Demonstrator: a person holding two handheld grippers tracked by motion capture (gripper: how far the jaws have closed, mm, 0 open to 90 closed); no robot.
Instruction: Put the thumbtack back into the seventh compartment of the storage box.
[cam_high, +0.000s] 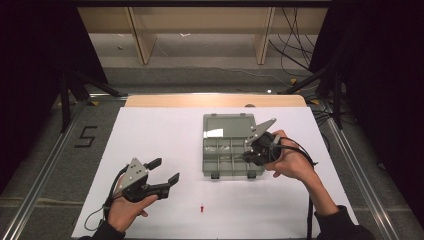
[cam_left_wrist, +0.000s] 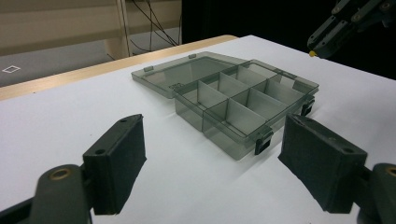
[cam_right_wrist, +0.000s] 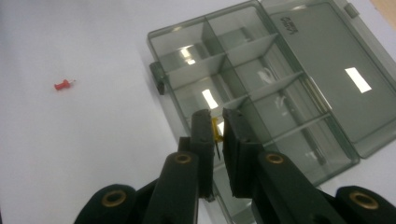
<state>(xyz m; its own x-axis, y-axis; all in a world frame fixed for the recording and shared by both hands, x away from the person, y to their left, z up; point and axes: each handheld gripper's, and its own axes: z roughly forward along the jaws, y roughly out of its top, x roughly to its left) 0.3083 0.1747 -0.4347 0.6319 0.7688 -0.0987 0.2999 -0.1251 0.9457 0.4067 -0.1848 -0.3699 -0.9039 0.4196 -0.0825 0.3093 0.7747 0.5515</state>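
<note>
A lab: dark curtains (cam_high: 30, 60), floor rails (cam_high: 45, 165), loose cables (cam_high: 295, 40).

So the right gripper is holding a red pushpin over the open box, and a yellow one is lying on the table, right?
Not quite: the colours are swapped. In the right gripper view, the right gripper holds a yellow pushpin over the open box, and the red pushpin lies on the table.

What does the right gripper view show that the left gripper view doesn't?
Right gripper view: a red pushpin lying on the white table, and the right gripper with its jaws shut on a yellow pushpin above the compartment box.
Left gripper view: the left gripper with jaws wide open and nothing between them, plus the wooden table edge.
Both: the open grey box with its lid laid flat.
</note>
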